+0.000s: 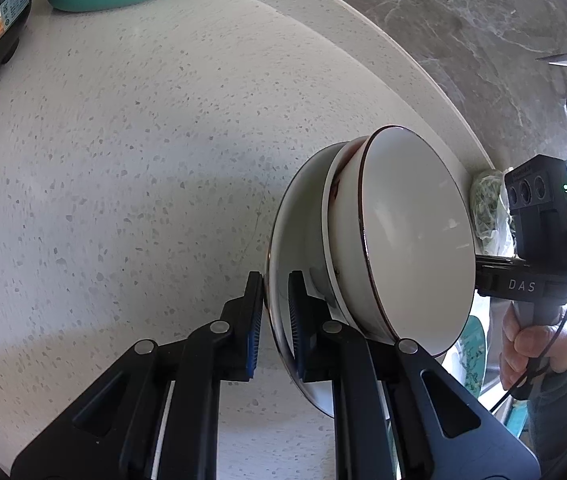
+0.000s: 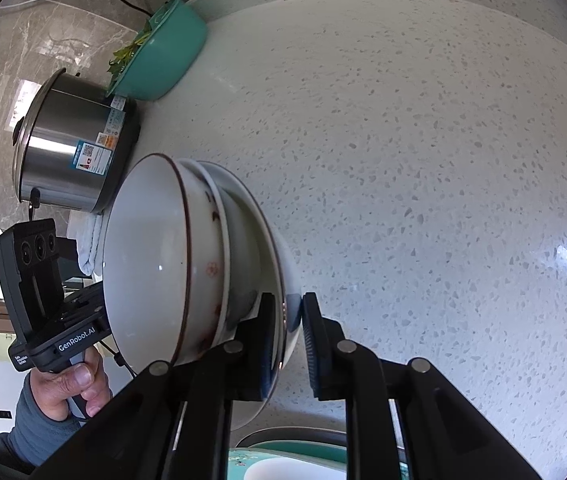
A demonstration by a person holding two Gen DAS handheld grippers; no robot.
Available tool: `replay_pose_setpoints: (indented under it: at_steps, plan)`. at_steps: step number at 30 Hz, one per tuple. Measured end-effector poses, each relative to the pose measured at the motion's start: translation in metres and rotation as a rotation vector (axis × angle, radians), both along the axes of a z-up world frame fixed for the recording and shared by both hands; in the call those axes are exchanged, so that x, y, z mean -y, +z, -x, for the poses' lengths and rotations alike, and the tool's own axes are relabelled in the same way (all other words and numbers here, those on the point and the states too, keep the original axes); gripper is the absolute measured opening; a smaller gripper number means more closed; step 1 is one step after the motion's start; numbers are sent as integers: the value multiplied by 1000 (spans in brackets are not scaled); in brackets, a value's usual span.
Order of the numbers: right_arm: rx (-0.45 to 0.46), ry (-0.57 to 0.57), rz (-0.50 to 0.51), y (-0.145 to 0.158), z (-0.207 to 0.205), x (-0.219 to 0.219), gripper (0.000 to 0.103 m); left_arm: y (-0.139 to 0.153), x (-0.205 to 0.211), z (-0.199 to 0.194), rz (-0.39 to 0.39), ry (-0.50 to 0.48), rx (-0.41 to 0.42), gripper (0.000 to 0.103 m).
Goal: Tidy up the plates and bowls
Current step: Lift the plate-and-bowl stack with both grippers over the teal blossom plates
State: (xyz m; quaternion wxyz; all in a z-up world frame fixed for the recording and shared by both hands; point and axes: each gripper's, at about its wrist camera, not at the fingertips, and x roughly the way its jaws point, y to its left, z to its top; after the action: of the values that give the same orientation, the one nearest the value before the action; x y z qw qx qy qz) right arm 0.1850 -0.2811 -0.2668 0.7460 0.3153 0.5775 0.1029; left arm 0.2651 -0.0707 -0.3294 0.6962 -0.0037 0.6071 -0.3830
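Observation:
A white plate [image 1: 297, 220] with a dark rim carries two nested white bowls; the upper bowl [image 1: 415, 240] has a brown rim and is empty. My left gripper [image 1: 275, 282] is shut on the plate's near rim, one blue pad on each face. In the right wrist view the same plate [image 2: 273, 240] and upper bowl [image 2: 143, 256] show from the other side, the bowl's outside bearing small red flowers. My right gripper [image 2: 289, 306] is shut on the opposite rim. Each view shows the other hand on its handle. Whether the plate rests on the counter I cannot tell.
The speckled white countertop [image 2: 423, 160] spreads around the stack. A teal basin [image 2: 163, 56] with greens and a steel cooker [image 2: 71, 148] stand by the marble wall. A white cloth [image 2: 89, 240] lies near the cooker. A teal patterned dish [image 2: 295, 456] sits below my right gripper.

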Motion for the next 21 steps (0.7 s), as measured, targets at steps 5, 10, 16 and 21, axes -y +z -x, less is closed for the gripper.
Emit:
replay_pose_setpoints:
  at_steps: [5, 10, 16, 21]
  plan:
    - [-6, 0, 5, 2, 1, -1, 18, 1, 0, 1, -3, 3, -4, 10]
    - [0, -4, 13, 5, 4, -1, 18, 4, 1, 5, 2, 6, 0, 10]
    - [15, -14, 13, 15, 5, 2, 18, 18, 5, 6, 6, 3, 20, 10]
    - [32, -15, 16, 29, 9, 4, 18, 39, 8, 9, 11, -4, 42, 10]
